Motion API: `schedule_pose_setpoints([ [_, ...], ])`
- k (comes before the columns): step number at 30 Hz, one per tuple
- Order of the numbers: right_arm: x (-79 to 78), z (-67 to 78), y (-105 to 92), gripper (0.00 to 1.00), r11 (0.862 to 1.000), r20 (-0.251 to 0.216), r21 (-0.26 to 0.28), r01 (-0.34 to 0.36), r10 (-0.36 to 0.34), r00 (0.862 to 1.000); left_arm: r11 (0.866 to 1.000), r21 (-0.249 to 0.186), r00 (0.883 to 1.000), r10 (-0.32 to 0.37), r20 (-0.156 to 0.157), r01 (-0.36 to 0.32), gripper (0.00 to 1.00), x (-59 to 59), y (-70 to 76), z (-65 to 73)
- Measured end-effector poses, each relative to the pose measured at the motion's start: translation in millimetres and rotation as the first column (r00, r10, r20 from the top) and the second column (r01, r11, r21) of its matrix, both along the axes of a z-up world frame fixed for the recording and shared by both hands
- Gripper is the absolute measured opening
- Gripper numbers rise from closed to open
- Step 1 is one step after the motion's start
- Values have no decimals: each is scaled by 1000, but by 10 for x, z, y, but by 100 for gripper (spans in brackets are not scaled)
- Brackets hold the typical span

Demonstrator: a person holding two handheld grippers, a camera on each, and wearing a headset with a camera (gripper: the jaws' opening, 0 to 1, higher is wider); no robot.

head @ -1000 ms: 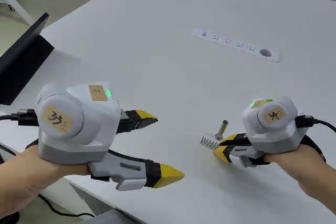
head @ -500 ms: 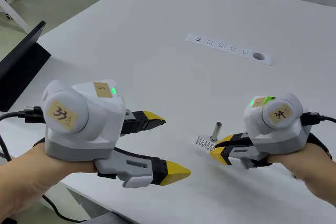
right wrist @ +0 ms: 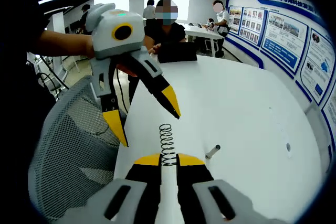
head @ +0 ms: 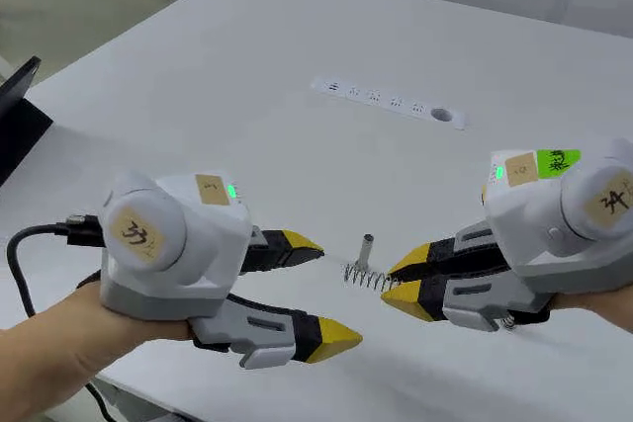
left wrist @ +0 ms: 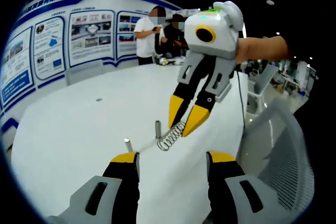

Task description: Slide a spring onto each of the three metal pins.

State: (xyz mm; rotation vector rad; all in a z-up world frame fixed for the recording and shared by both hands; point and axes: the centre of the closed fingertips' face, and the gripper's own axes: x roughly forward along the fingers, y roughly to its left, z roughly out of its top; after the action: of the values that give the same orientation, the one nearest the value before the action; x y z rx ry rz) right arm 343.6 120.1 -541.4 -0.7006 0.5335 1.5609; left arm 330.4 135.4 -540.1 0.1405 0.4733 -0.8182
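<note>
your right gripper (head: 394, 279) has its yellow-tipped jaws pressed almost together, pinching one end of the spring (head: 368, 278). the spring is a thin coil of bright wire, narrow and straight, with open, evenly spaced loops. only its last turns sit between the tips. the rest sticks out free beyond them, in line with the jaws. in the right gripper view the spring (right wrist: 167, 145) rises straight up out of the slit between your two tips. you cannot tell whether the coil touches the table (head: 247, 96) or hangs just above it.

your left gripper (head: 338, 294) faces the right one with its jaws spread wide and nothing between them. the free end of the spring points toward that gap and touches neither jaw.

a metal pin (head: 366, 249), a short grey cylinder, stands upright on the white table just beyond the spring, close beside your right jaw tips and apart from them. in the left gripper view a second pin (left wrist: 126, 144) stands nearer, just ahead of the jaw on that view's left, with the first pin further out beside the coil. both pins stand bare.

well beyond both pairs of jaws a white power strip (head: 381, 101) lies flat on the table. a grey mesh chair (right wrist: 68, 145) sits at the table's edge, below the left gripper as the right gripper view shows it.
</note>
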Motion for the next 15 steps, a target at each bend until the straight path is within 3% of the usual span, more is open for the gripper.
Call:
schedule_pose_setpoints([
  [15, -277, 73, -65, 11, 993, 18, -5, -121, 121, 993, 994, -12, 994, -110, 9, 110, 27, -154, -213, 75],
])
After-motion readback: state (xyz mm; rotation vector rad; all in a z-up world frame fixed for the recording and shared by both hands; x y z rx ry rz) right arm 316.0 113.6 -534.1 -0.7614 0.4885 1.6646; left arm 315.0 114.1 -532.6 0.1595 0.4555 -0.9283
